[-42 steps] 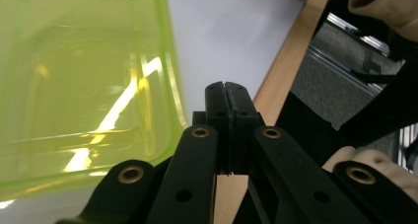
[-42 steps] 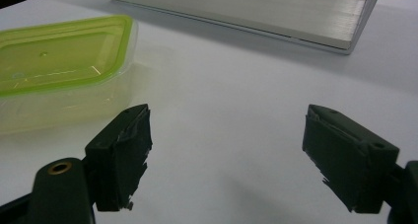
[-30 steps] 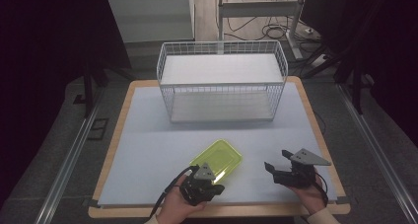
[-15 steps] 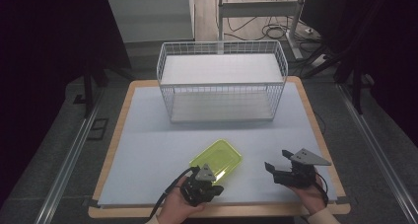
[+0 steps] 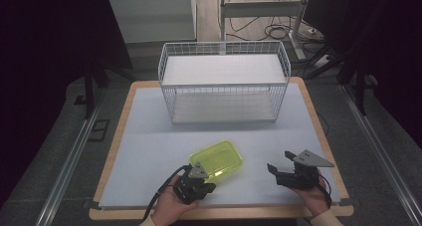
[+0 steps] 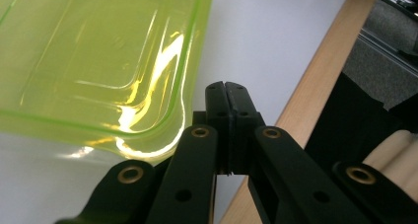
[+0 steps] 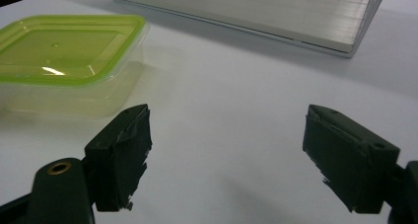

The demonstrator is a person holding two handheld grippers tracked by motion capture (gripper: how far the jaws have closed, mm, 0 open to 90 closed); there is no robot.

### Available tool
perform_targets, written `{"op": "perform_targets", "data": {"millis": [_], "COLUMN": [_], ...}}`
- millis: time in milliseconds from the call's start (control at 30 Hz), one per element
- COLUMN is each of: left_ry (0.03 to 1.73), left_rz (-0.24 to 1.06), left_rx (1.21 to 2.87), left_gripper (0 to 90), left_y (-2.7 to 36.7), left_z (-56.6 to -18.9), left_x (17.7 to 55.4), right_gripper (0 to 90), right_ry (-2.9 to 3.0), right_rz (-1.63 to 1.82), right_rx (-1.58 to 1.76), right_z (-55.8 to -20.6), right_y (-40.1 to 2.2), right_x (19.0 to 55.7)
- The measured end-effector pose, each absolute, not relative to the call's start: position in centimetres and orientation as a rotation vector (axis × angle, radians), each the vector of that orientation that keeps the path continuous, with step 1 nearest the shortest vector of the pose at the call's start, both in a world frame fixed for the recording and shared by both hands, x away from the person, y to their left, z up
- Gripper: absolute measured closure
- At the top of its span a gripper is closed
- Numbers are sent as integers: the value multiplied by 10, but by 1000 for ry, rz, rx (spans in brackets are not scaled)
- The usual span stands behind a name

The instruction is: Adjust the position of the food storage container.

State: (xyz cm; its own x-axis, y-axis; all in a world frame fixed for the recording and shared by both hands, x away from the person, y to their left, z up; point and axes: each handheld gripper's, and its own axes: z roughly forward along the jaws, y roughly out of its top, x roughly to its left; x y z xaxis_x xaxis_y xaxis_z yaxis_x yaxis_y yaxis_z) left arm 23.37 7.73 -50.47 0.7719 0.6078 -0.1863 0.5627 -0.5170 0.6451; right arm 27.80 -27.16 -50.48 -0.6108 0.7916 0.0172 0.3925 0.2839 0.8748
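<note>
A clear shallow container with a lime-green lid [image 5: 217,159] lies on the white mat near the table's front. In the left gripper view its lid [image 6: 98,51] spreads across the upper left. My left gripper [image 5: 200,176] sits at the container's near corner, and its jaws [image 6: 226,93] are shut together with nothing between them, just right of the lid's rounded corner. To the right of the container, my right gripper [image 5: 280,163] rests open above bare mat. The right gripper view has the container [image 7: 69,51] at left, apart from the open gripper [image 7: 226,150].
A white wire basket [image 5: 224,102] with a pale board in its bottom stands at the back middle of the mat [image 5: 149,146]. The table's wooden edge [image 6: 315,71] runs close to the left gripper's right. Cables lie on the floor beyond the table.
</note>
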Motion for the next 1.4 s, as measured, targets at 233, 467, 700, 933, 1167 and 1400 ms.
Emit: {"op": "perform_targets", "data": {"millis": [233,467,700,933,1167,1400], "left_ry": [899,934,965,981,979,929], "left_rz": [103,117,116,118,112,111], "left_rx": [2245,2235,2232,2227,2221,2174], "left_gripper": [900,900,900,900,900,900], "left_y": [88,96,105,112,113,112], "left_z": [-505,-507,-509,-509,-509,-494], "left_x": [238,243,249,252,251,242], "right_gripper": [183,183,183,183,183,183], "right_ry": [2137,2140,2141,2142,2142,2144], "right_rz": [1271,1264,1263,1260,1259,1264], "right_rx": [1062,1059,1059,1054,1052,1054], "right_z": [-505,-505,-505,-505,-505,-505], "right_y": [-271,-271,-271,-270,-270,-271], "right_x": [278,278,278,277,277,277]}}
